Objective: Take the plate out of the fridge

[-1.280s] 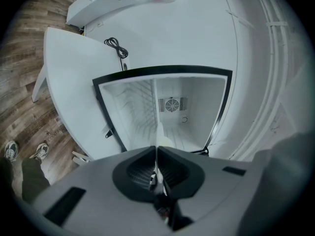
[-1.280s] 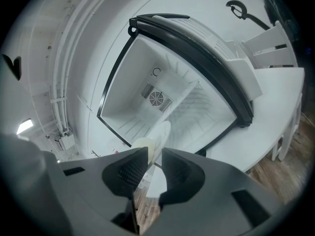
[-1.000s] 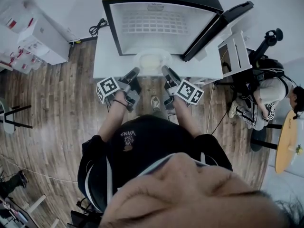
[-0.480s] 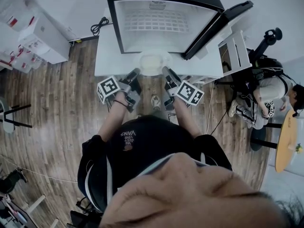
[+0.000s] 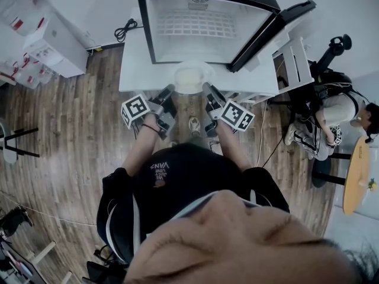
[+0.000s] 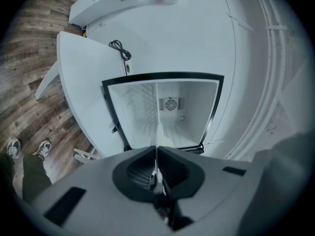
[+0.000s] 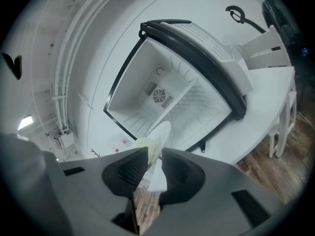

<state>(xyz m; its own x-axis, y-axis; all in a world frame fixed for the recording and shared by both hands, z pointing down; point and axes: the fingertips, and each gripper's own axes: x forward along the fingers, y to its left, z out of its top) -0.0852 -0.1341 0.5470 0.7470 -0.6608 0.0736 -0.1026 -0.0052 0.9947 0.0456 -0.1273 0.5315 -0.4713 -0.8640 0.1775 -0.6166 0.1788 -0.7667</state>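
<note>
The fridge stands open on the white table, ahead of both pairs of jaws, with its door swung out to the right. The plate is already outside, just in front of the fridge mouth above the table's near edge, and spans from one gripper to the other. The left gripper pinches its left rim and the right gripper pinches its right rim, pads pressed on the thin edge. The plate looks stiff, glazed and breakable, light but probably slippery, so holding it level by opposite rims suits it. Compared with a second ago, it sits slightly farther from the fridge mouth. Both grips are unchanged.
</note>
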